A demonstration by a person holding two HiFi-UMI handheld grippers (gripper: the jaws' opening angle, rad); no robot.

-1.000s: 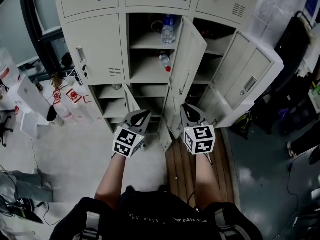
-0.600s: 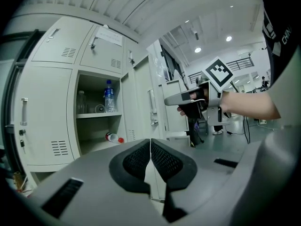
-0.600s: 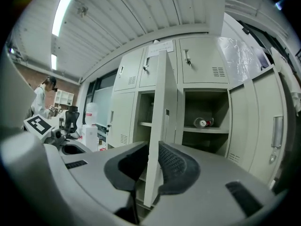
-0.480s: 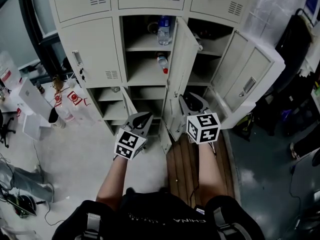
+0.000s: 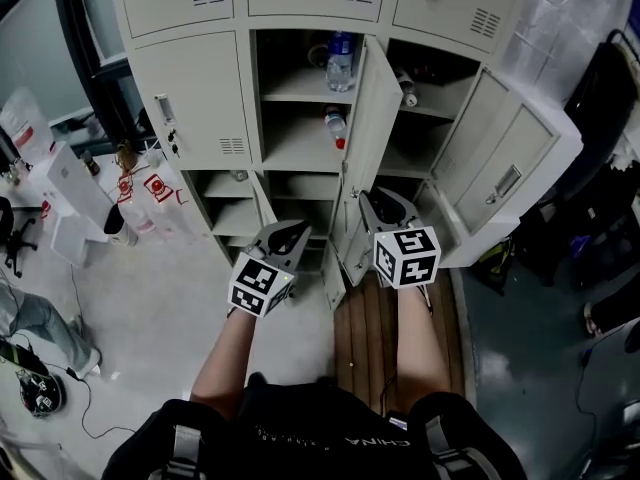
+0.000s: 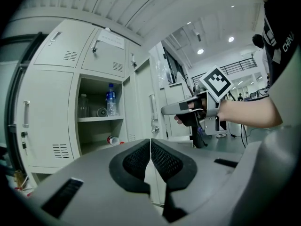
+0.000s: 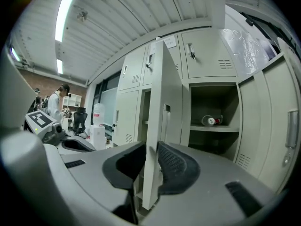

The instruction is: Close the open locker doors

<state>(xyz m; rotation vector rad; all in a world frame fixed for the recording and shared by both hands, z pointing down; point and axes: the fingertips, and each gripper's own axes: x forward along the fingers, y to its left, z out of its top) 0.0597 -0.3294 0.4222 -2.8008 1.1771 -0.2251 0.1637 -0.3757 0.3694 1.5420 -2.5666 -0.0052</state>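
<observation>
Right gripper [image 5: 386, 210] has edged up to the open middle locker door [image 5: 378, 118] — jaws apart, its edge between them, perhaps untouched — left gripper [image 5: 285, 234] (pinched together, empty) alongside; closing looks imminent.

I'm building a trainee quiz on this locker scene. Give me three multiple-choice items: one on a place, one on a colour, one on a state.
1. Where does the upright water bottle stand?
A) on the floor
B) on the upper shelf of the open middle locker
C) in the right locker

2. What colour is that bottle's label?
A) green
B) yellow
C) blue

3. How are the left tongs?
A) shut, empty
B) wide open
C) clamped on a door handle

Answers:
1. B, the head view shows it upright on that shelf.
2. C, the left gripper view shows a blue band.
3. A, the pads meet with nothing between them.
</observation>
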